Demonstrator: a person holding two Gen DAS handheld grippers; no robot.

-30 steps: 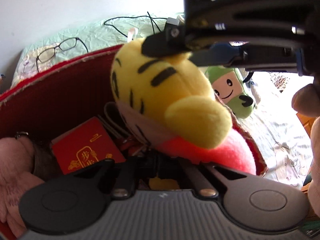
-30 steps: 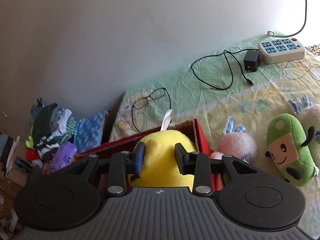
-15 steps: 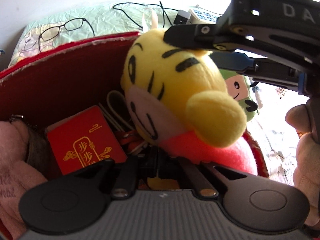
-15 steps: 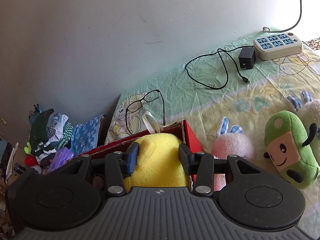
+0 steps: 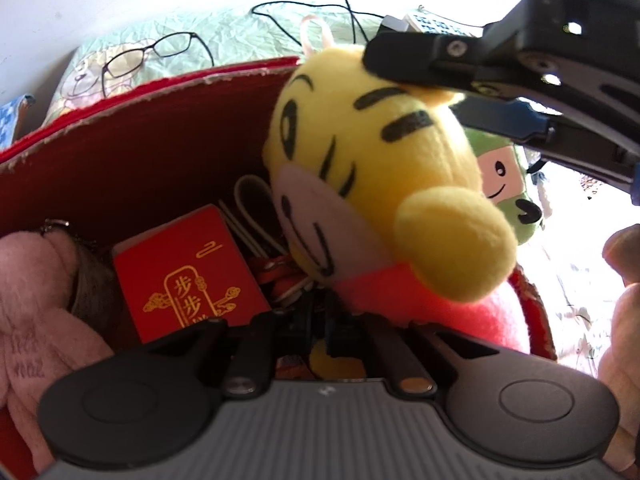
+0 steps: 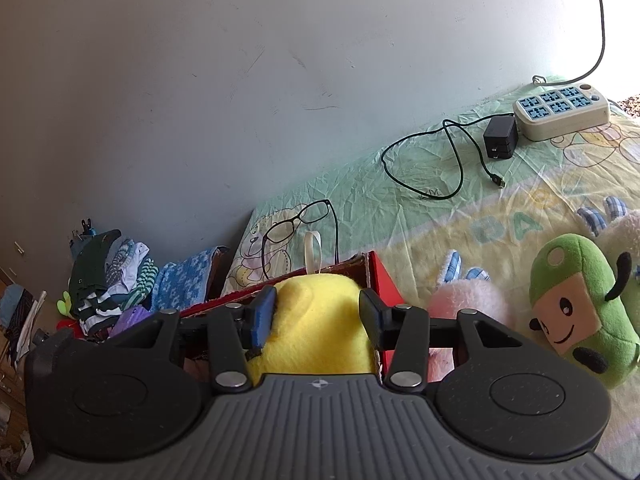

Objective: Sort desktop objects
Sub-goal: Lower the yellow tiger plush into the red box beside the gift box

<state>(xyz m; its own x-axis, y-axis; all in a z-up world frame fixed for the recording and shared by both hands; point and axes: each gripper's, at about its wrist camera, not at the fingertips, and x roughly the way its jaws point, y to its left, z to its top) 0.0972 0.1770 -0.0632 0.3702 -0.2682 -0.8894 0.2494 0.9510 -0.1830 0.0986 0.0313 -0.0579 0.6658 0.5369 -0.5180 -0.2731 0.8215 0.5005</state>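
A plain grey-white wall (image 6: 240, 80), lightly scuffed, is rising behind a bed whose crinkled pale green and yellow sheet (image 6: 400, 208), printed with cartoon bears and letters, is running right up against it. Bright daylight is washing in from the right, bleaching that side of the sheet in the left wrist view. Down in the gap at the bed's left end, a heap of folded clothes (image 6: 108, 276) and a blue patterned towel (image 6: 180, 280) are piling up beside what is looking like wooden furniture (image 6: 10, 380).
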